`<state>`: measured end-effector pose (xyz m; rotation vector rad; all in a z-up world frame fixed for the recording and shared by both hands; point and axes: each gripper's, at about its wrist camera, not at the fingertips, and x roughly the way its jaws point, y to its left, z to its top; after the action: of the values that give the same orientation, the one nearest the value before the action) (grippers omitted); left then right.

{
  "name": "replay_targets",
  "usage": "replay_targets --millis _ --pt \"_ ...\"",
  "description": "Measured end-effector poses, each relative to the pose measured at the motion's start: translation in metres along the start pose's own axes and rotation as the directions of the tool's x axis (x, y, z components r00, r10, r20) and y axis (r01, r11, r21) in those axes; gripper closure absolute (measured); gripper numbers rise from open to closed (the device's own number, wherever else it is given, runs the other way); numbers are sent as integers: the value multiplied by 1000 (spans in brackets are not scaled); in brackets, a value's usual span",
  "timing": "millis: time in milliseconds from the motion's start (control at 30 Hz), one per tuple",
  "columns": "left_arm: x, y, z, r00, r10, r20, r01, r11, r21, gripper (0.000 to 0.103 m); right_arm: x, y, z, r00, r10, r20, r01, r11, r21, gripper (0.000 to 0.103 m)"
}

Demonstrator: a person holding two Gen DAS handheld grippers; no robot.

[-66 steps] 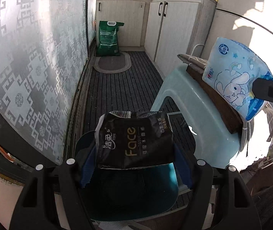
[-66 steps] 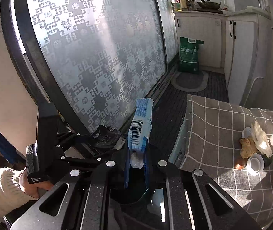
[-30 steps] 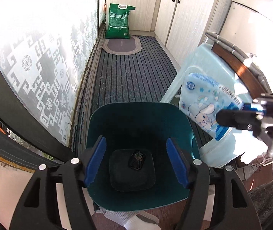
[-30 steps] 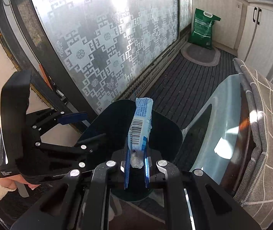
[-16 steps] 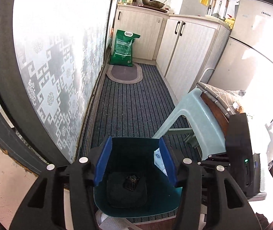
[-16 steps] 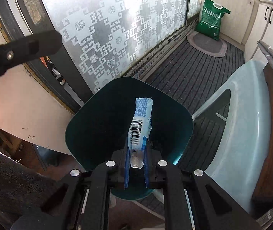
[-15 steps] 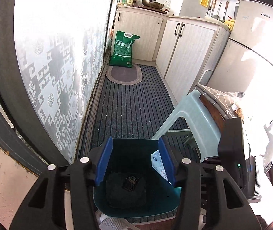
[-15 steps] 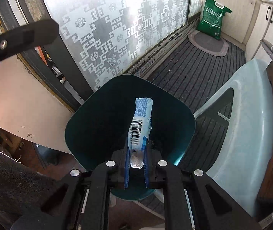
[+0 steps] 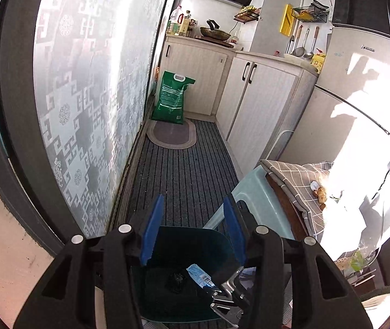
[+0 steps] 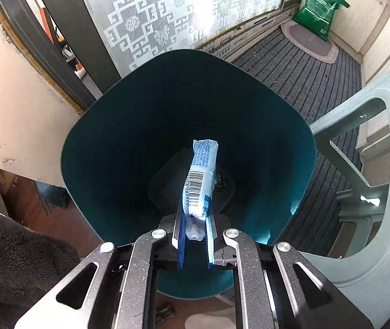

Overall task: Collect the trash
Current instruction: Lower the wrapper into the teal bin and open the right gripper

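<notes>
Striped mat (image 9: 184,170) (narrow kitchen); teal bin (image 10: 112,126) beside pale stool (image 10: 381,219).

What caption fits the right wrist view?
Right gripper holds a blue tissue wrapper inside the mouth of the teal trash bin.

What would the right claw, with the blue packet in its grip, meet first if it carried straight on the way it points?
Probably the dark wrapper on the floor of the teal bin; the right claw and blue packet point straight down inside. Depth unclear.
</notes>
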<state>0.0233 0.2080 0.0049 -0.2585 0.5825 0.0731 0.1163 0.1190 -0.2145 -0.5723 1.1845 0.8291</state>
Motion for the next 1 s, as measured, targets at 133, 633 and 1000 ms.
replay_targets --millis 133,633,1000 --pt "-8 -6 5 1000 -5 21 5 1000 12 55 10 3 0 1000 -20 -16 20 1000 -14 82" --pt "-29 -29 19 997 -8 83 4 999 53 40 -90 -1 14 959 1 285 -4 1000 10 64" --pt "-35 -57 34 990 -21 142 9 996 83 33 -207 -58 -12 846 -114 521 78 993 91 64"
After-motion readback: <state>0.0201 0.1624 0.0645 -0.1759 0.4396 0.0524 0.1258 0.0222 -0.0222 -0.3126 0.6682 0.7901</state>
